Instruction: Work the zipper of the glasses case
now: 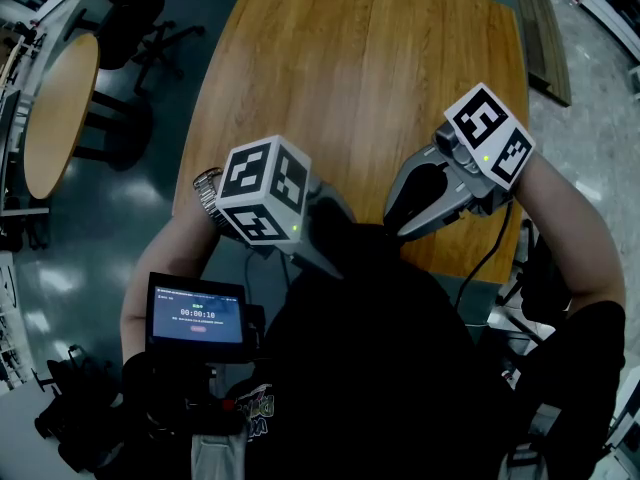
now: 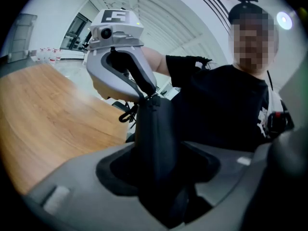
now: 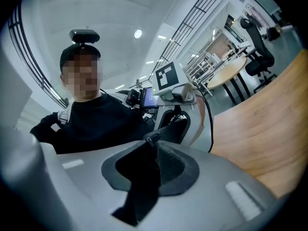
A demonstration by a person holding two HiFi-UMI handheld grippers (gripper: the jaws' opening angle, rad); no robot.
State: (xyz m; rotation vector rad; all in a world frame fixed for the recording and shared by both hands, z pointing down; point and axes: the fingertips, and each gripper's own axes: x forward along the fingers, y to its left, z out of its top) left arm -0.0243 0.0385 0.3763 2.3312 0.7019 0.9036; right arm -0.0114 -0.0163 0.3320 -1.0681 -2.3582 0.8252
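Left gripper (image 2: 159, 163), jaws wide, braces glasses case (image 2: 156, 129); right gripper (image 3: 151, 150), near-closed, pinches zipper pull (image 3: 149, 139): best drawn slow, straight

In the left gripper view the lower end of the case (image 2: 156, 124) is lost in shadow between the pads of the left gripper (image 2: 156, 153). In the right gripper view the zipper pull (image 3: 150, 139) is tiny, seemingly pinched by the right gripper (image 3: 153, 148). In the head view, case and jaw tips merge with the black shirt (image 1: 400, 368). Text on the screen (image 1: 197, 316), lower left, is unreadably small.
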